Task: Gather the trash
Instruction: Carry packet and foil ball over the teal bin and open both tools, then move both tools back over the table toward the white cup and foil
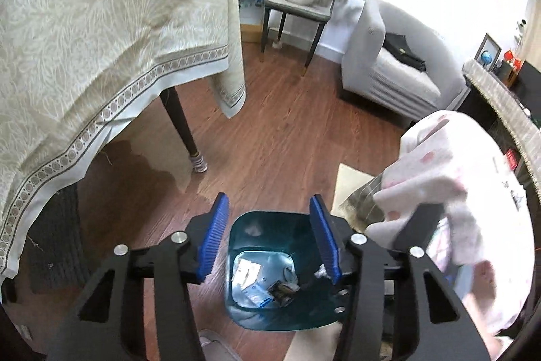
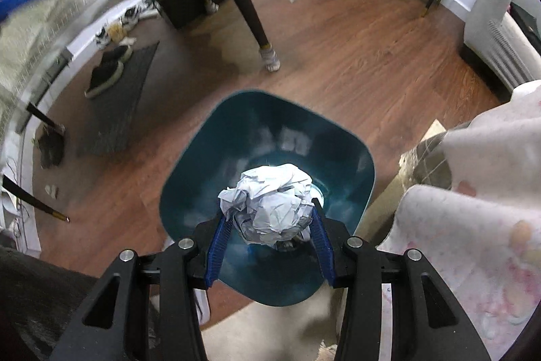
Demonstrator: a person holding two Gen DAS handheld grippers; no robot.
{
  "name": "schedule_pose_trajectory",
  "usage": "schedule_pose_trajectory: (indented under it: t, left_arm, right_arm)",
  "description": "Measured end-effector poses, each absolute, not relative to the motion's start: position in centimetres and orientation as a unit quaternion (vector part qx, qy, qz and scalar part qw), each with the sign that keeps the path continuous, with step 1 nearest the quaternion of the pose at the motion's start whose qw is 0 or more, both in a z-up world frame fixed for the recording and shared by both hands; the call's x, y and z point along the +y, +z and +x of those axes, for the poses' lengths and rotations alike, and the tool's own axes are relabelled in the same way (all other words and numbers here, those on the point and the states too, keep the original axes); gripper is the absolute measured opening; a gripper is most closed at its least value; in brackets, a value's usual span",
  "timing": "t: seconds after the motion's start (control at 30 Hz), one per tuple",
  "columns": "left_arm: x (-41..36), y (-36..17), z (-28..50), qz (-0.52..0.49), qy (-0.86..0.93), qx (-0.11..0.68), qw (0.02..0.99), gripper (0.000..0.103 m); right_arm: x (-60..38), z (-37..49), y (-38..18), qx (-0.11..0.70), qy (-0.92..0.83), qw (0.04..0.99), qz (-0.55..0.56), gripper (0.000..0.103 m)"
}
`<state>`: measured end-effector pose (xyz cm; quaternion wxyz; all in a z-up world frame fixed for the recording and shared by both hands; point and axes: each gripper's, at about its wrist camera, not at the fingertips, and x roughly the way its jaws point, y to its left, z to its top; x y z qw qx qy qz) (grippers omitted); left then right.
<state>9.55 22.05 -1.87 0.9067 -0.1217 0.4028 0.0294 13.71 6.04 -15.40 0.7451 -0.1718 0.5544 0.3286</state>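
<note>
A dark teal waste bin point(image 1: 243, 229) stands on the wooden floor, with bits of trash point(image 1: 282, 288) lying at its bottom. My left gripper point(image 1: 270, 212) hangs above the bin's mouth, its blue pads apart and nothing between them. In the right wrist view the same bin point(image 2: 203, 178) lies directly below my right gripper point(image 2: 270, 219), which is shut on a crumpled ball of white paper point(image 2: 270, 202). The ball sits over the bin's opening and hides part of its bottom.
A table under a cream cloth point(image 1: 101, 39) stands at the left, one dark leg point(image 2: 243, 12) near the bin. A pink-dotted sleeve point(image 1: 449, 178) fills the right. A grey chair point(image 1: 297, 5), white sofa point(image 1: 389, 70), dark mat with shoes point(image 2: 111, 80) and pale rug point(image 2: 287, 327) surround it.
</note>
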Motion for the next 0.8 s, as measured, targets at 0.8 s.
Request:
schedule_pose_trajectory:
  t: [0.8]
  left_arm:
    - [19.5,3.0,10.1,-0.105,0.027,0.343,0.933,0.049]
  right_arm:
    - [3.3,12.0,-7.0,0.483,0.389,0.773,-0.135,0.068]
